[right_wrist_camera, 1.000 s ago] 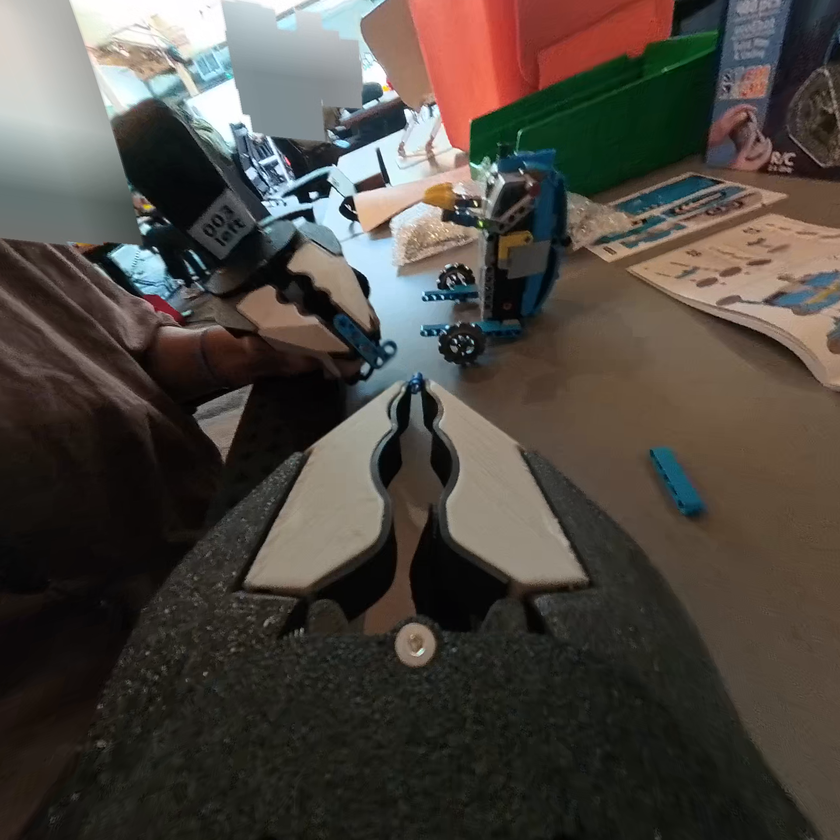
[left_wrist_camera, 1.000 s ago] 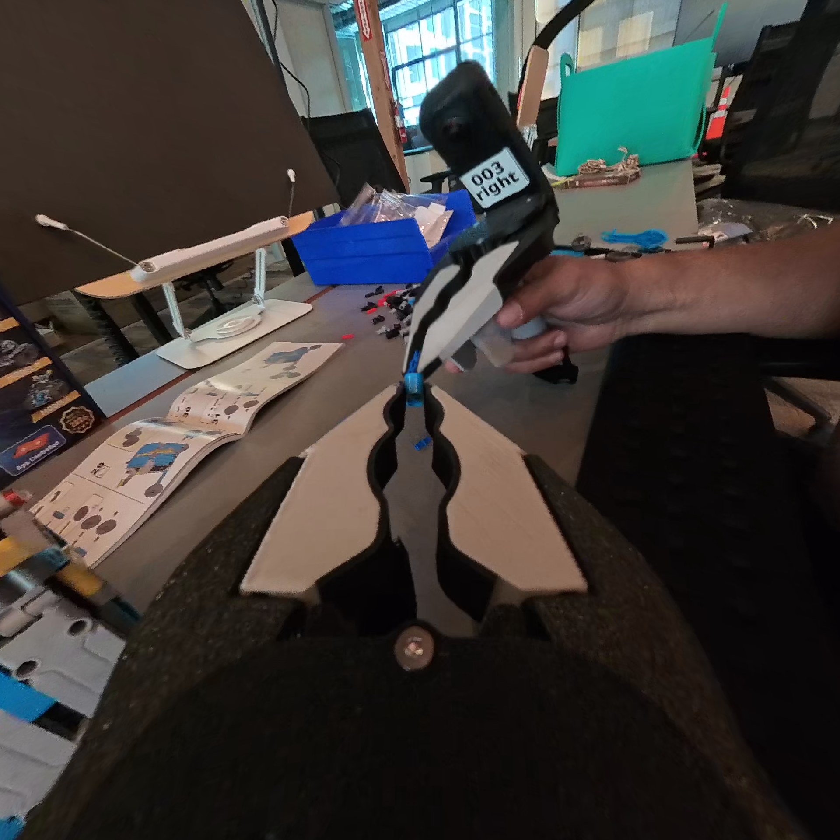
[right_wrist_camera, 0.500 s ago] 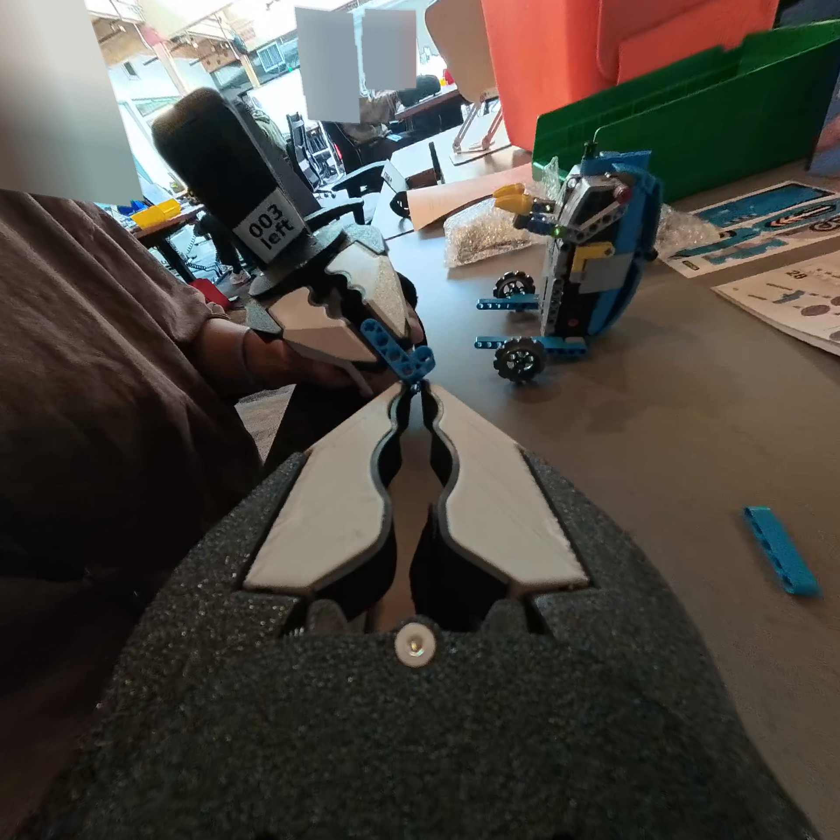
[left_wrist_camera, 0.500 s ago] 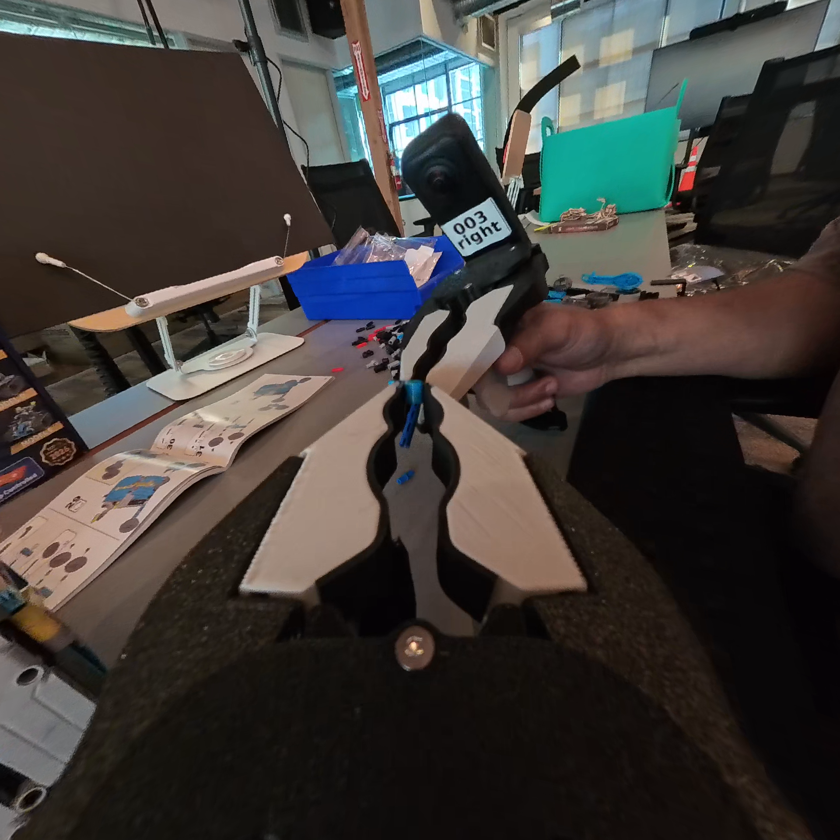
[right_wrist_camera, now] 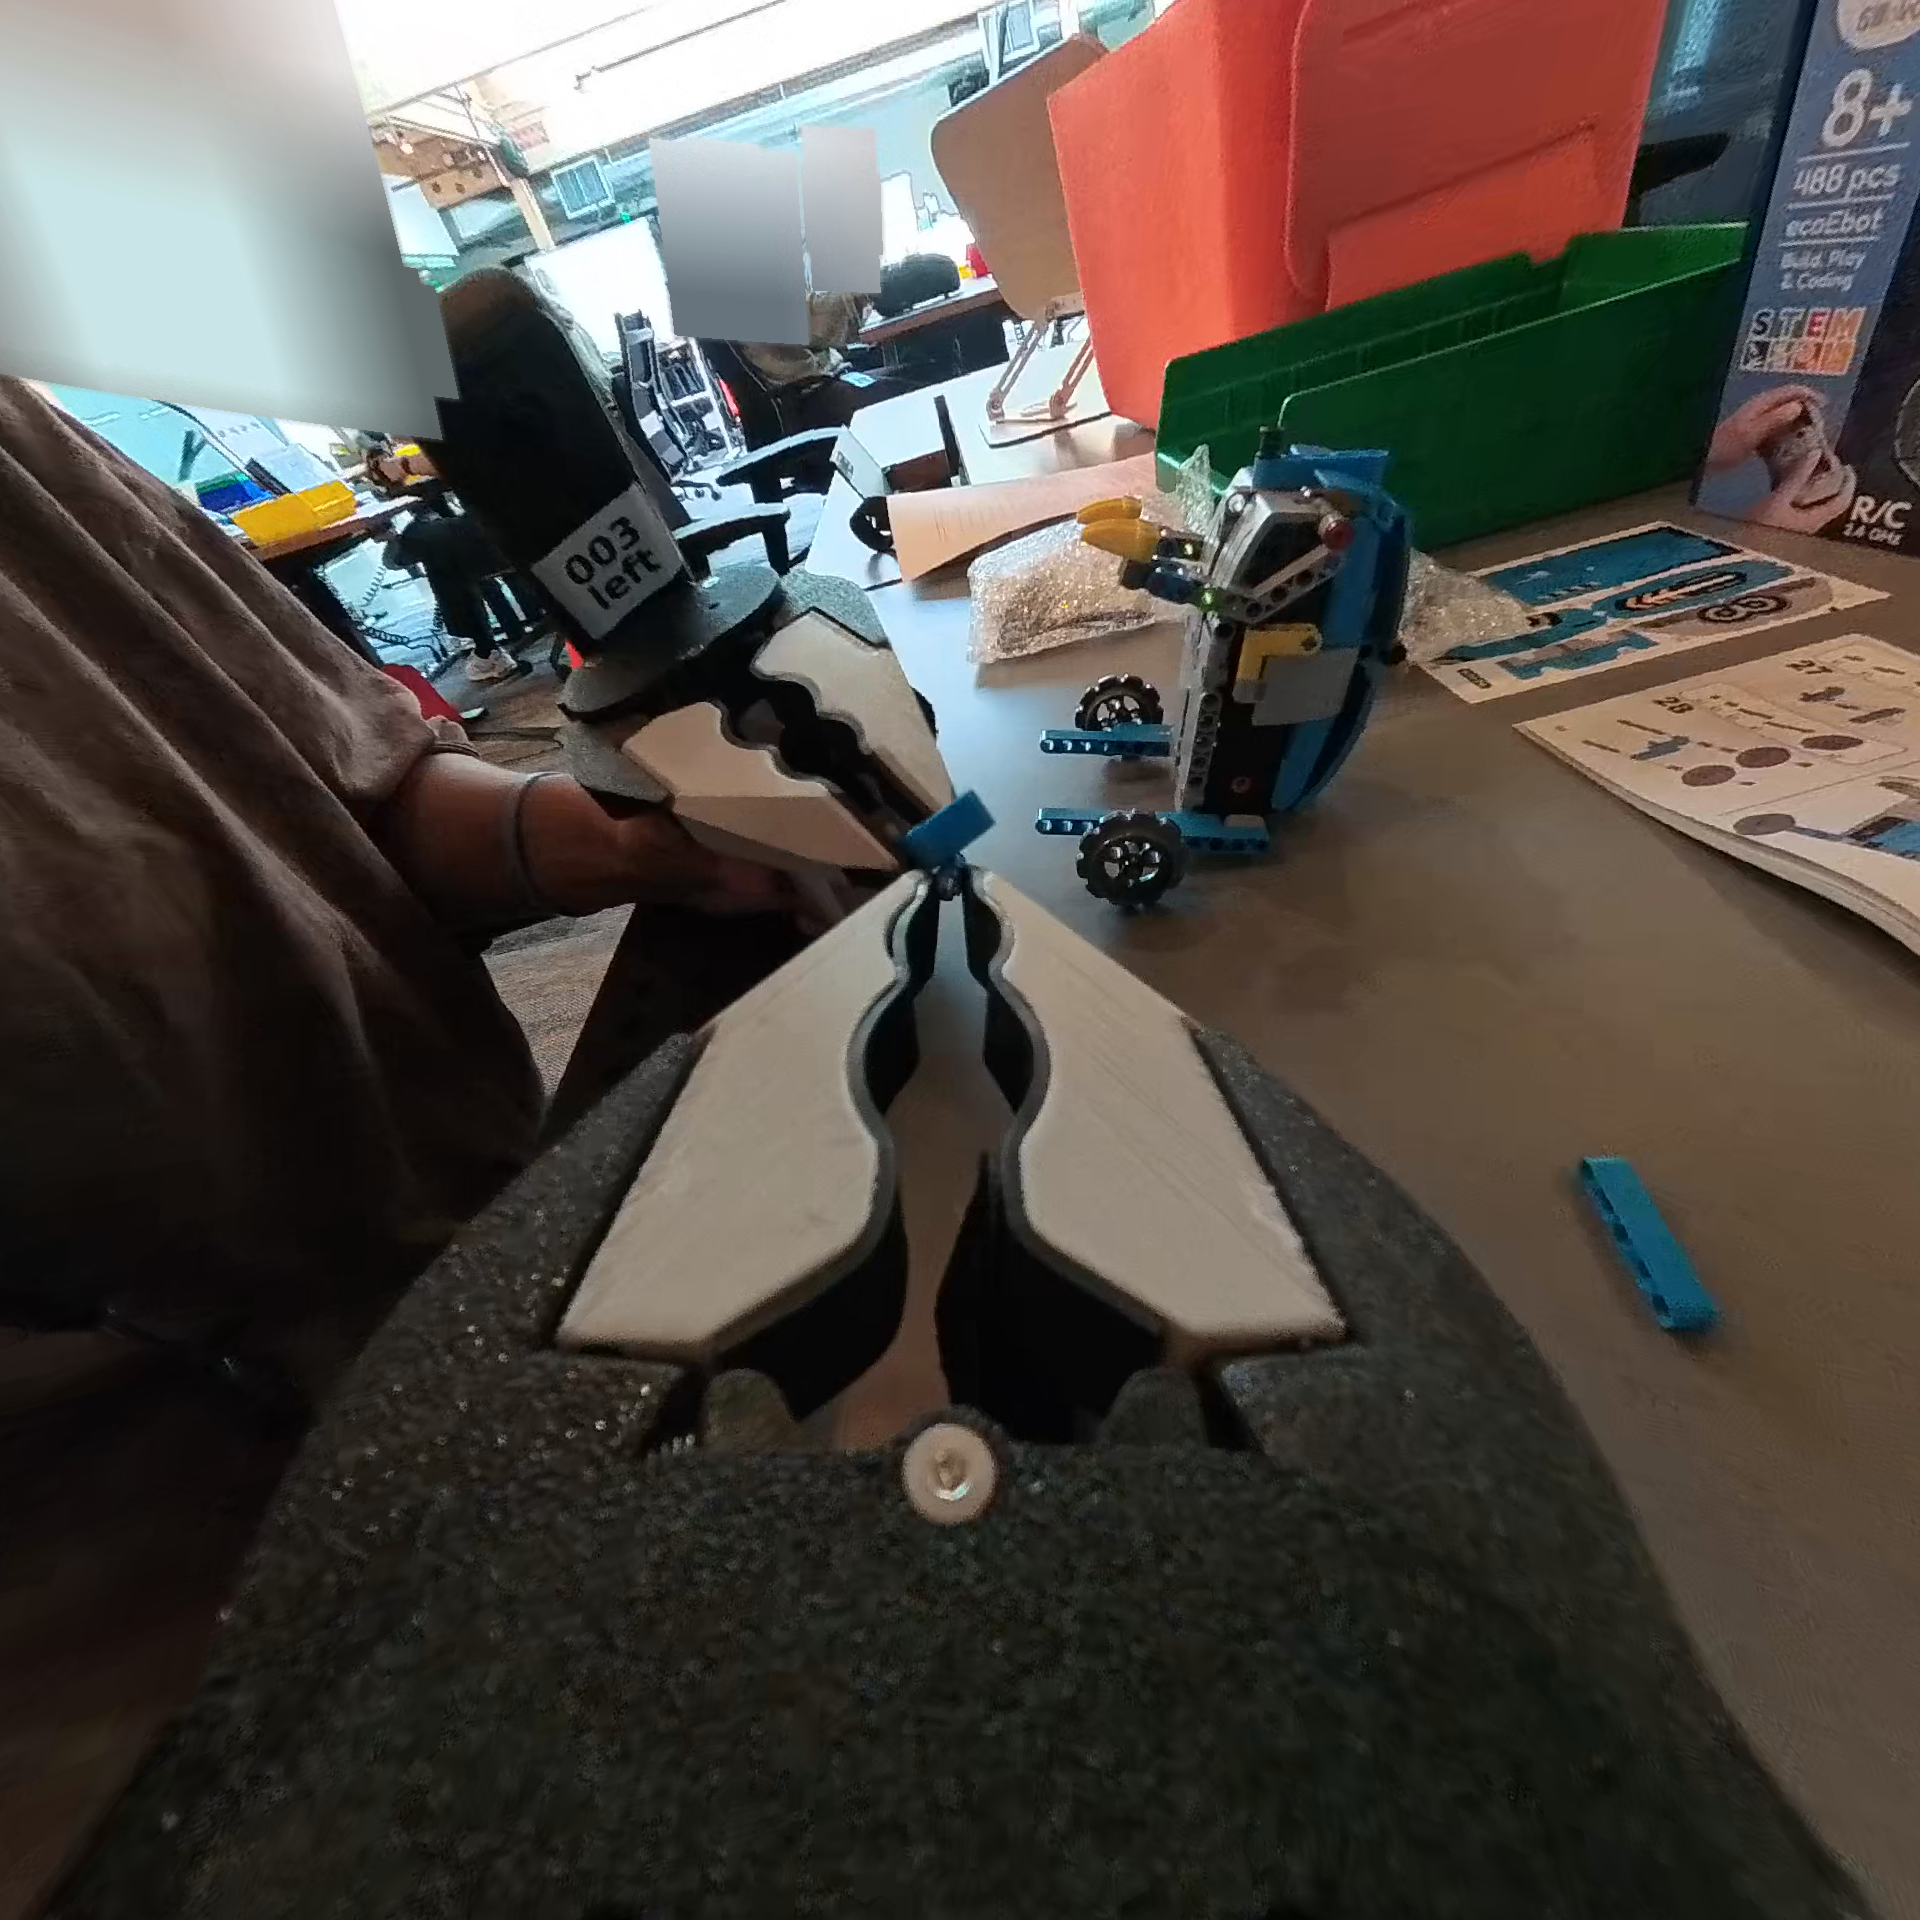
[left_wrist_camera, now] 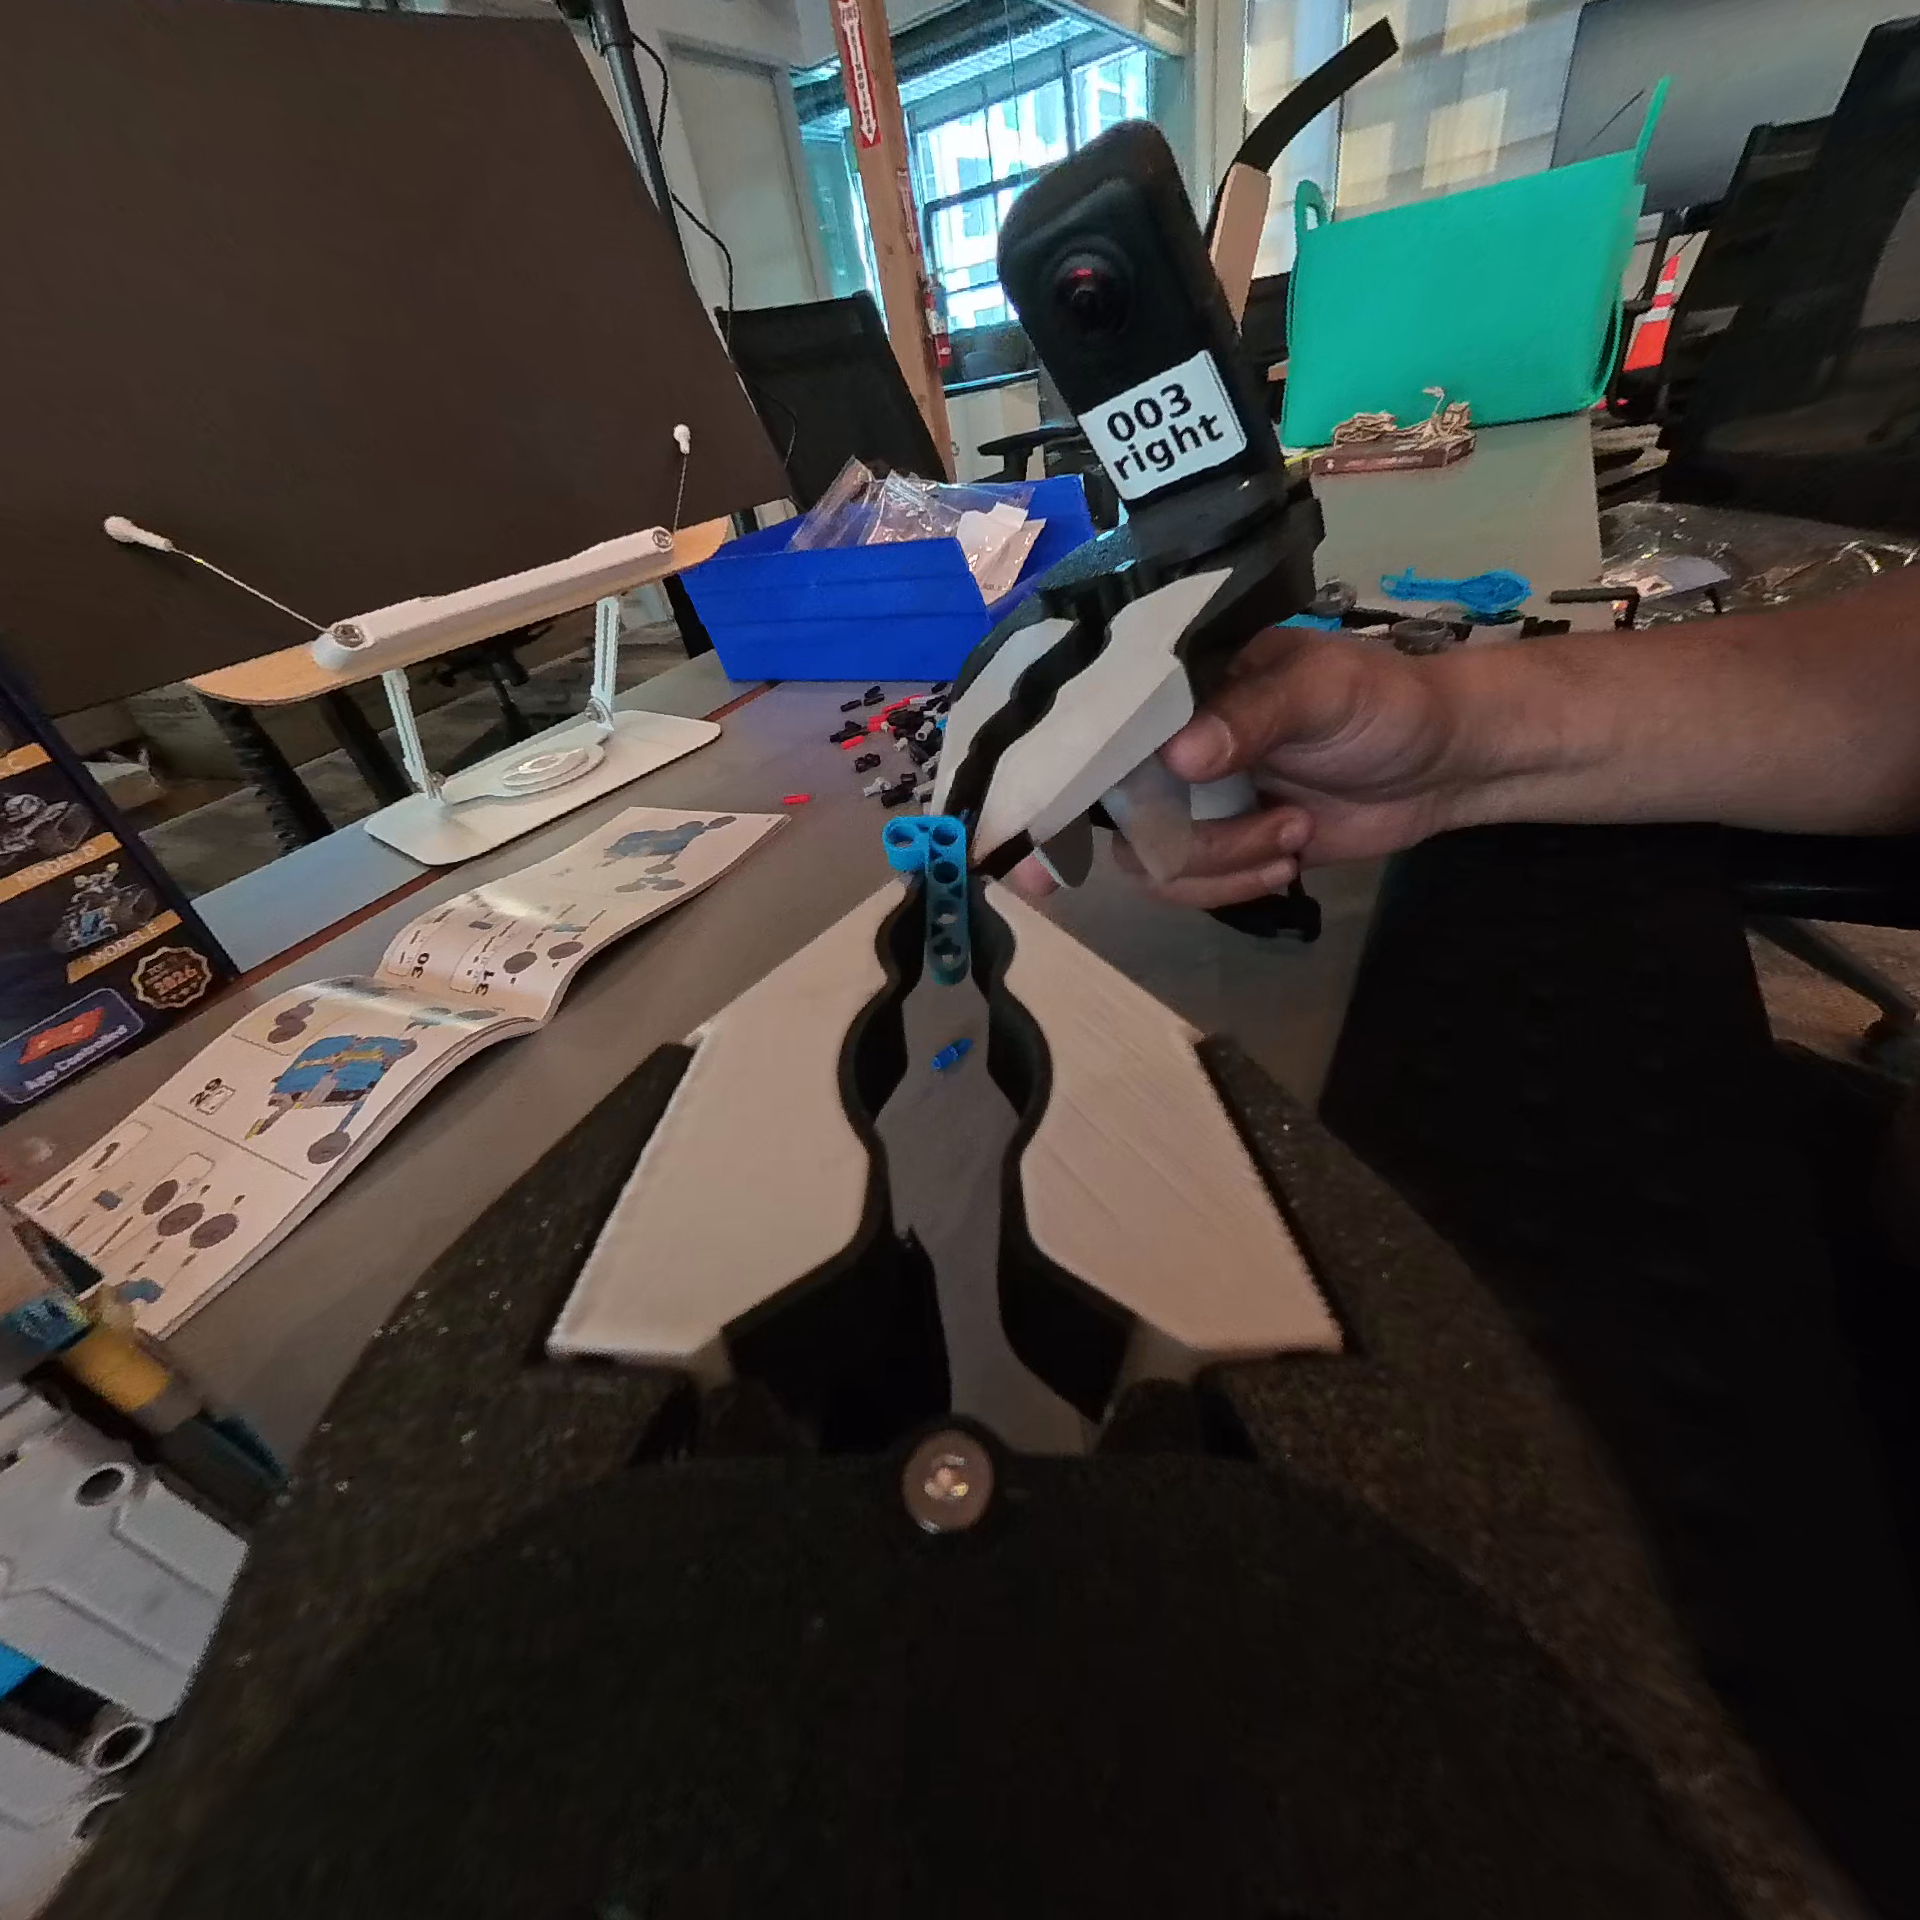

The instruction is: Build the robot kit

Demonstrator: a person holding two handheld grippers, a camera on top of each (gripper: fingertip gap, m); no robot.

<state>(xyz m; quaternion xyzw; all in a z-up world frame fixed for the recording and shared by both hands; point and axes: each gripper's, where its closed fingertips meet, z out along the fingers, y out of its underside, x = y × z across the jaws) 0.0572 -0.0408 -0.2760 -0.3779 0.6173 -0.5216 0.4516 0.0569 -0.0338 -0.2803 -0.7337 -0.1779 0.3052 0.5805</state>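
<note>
My left gripper point(left_wrist_camera: 943, 902) is shut on a blue L-shaped beam with holes point(left_wrist_camera: 938, 857), held upright above the grey table point(left_wrist_camera: 1143, 935). My right gripper point(right_wrist_camera: 943, 891) is shut on a small blue pin point(right_wrist_camera: 945, 878). The pin's tip meets the end of the beam point(right_wrist_camera: 951, 826). The right gripper's fingertips point(left_wrist_camera: 982, 836) touch the beam's upper end in the left wrist view. The left gripper point(right_wrist_camera: 902, 847) shows in the right wrist view, coming in from the left. A loose small blue pin point(left_wrist_camera: 951, 1055) lies on the table below the left fingers.
A blue and grey wheeled model point(right_wrist_camera: 1288, 644) stands on the table, a loose blue beam point(right_wrist_camera: 1647, 1242) to its right front. An open booklet point(left_wrist_camera: 416, 1018), a white stand point(left_wrist_camera: 520, 665), a blue bin point(left_wrist_camera: 862, 603), scattered small parts point(left_wrist_camera: 894, 738) and a green bin point(right_wrist_camera: 1455, 395) surround the work area. My two grippers' fingertips are within a few centimetres of each other.
The two grippers have come together: the right one's pin now meets the beam's end. The beam has turned in view so its holes face my left camera. Both grasps have held.
</note>
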